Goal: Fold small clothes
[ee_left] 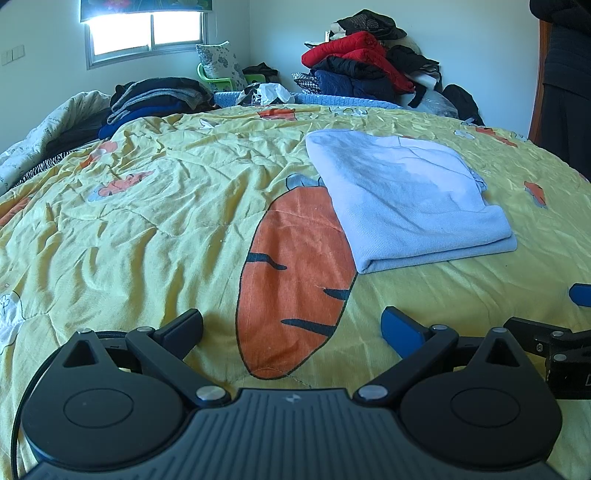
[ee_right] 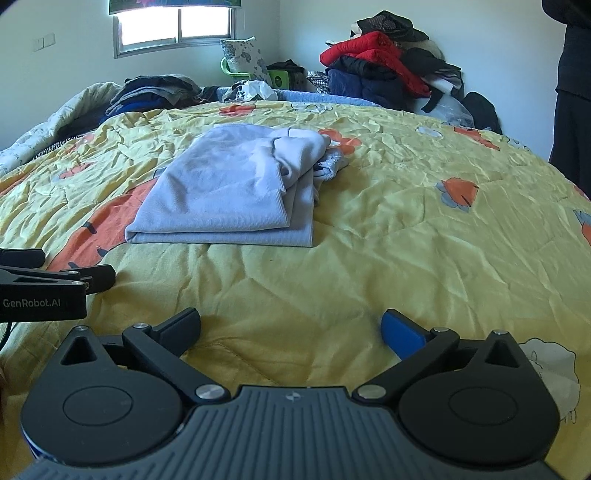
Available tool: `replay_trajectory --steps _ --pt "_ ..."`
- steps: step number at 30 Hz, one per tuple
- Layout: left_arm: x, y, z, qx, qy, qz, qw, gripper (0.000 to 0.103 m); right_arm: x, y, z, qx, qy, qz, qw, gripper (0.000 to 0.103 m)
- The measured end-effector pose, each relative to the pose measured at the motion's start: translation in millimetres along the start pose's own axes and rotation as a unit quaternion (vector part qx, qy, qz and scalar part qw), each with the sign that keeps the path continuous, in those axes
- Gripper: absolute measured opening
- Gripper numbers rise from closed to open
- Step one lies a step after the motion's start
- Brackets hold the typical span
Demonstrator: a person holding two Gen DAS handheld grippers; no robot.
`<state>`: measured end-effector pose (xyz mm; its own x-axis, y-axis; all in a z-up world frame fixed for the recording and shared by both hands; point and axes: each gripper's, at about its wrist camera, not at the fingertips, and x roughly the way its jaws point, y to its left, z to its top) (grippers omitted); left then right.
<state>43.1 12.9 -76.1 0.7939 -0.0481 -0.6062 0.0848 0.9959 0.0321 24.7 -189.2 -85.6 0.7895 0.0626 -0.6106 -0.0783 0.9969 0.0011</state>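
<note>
A bed fills both views, covered by a wrinkled yellow quilt printed with carrots; one big orange carrot lies straight ahead of the left camera. At the far side of the bed, a heap of coats rises against the wall, red and dark ones mixed, and a lower stack of dark folded clothes sits on the far left part of the bed. A window glows behind them, with a patterned pillow propped on a green chair below it. A person in dark clothes stands at the right edge.

The pale blue garment lies folded on the quilt, near the middle of the bed, its near edge doubled into neat layers and a bunched part at its far right corner. In the left view it overlaps the top of the big carrot.

The left hand-held gripper hovers low over the quilt with its jaws spread wide and nothing between them. The right hand-held gripper is likewise fully spread and empty, well short of the garment. The two sit side by side, each visible at the edge of the other's view.
</note>
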Motion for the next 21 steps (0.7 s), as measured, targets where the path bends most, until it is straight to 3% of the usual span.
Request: replay_trajectory --steps 21 --pt "-1.0 -1.3 -1.8 -0.001 0.0 0.003 1.0 0.103 -2.3 2.8 -1.2 0.008 -0.001 -0.018 1.0 0.102"
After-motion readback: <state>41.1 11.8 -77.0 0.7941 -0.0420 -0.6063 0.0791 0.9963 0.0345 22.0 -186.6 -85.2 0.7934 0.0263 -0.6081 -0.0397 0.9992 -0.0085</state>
